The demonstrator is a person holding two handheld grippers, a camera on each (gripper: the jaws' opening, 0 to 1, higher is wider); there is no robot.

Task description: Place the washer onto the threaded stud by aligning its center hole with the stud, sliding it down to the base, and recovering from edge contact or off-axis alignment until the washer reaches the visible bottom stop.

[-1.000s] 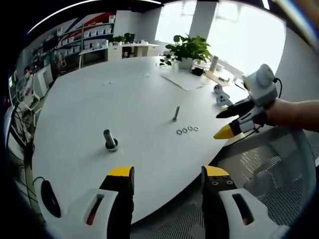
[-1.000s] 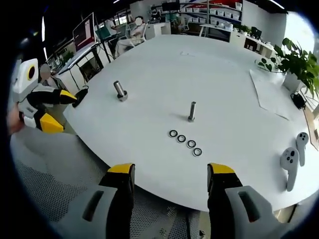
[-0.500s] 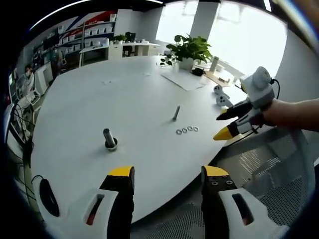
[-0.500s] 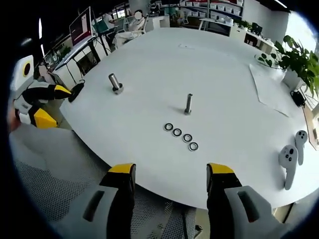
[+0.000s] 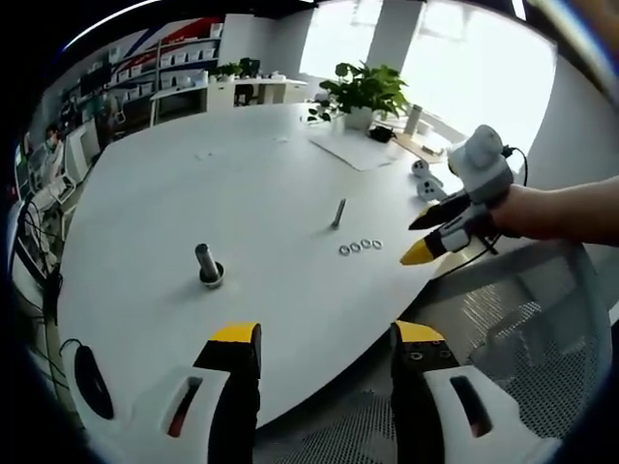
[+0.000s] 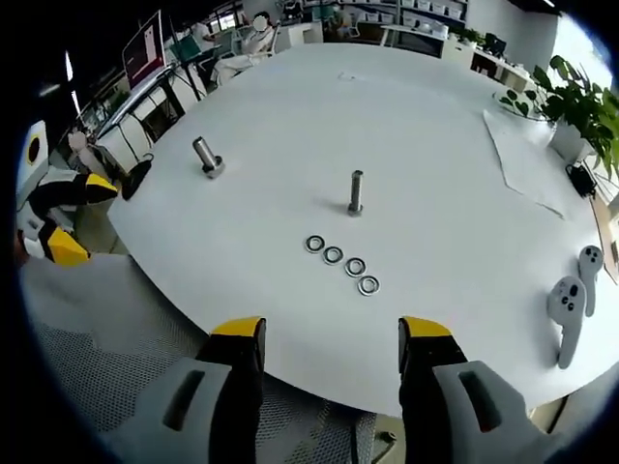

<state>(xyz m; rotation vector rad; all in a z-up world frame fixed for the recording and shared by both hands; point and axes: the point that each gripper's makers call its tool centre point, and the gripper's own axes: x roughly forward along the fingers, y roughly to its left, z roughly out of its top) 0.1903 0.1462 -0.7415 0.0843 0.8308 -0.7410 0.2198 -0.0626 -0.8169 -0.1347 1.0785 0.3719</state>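
A thin threaded stud [image 6: 355, 191] stands upright on the white table [image 6: 426, 145], with a row of several washers [image 6: 341, 261] lying just in front of it. A thicker stud on a round base [image 6: 206, 158] stands farther left. My right gripper [image 6: 329, 338] is open and empty, hovering over the table's near edge short of the washers. In the left gripper view the thin stud [image 5: 338, 213], the washers [image 5: 359, 247] and the thick stud [image 5: 208, 266] lie ahead of my left gripper [image 5: 324, 343], which is open and empty. The right gripper [image 5: 426, 235] enters from the right there, open.
Two white hand controllers [image 6: 569, 304] lie at the table's right side beside a sheet of paper [image 6: 527, 164] and a potted plant [image 6: 585, 111]. A mesh chair back [image 6: 106, 358] sits below the table edge. A black mouse [image 5: 92, 382] lies at the left.
The right gripper has moved forward toward the washers and stud, which now sit closer in its view. The left gripper stays about where it was.
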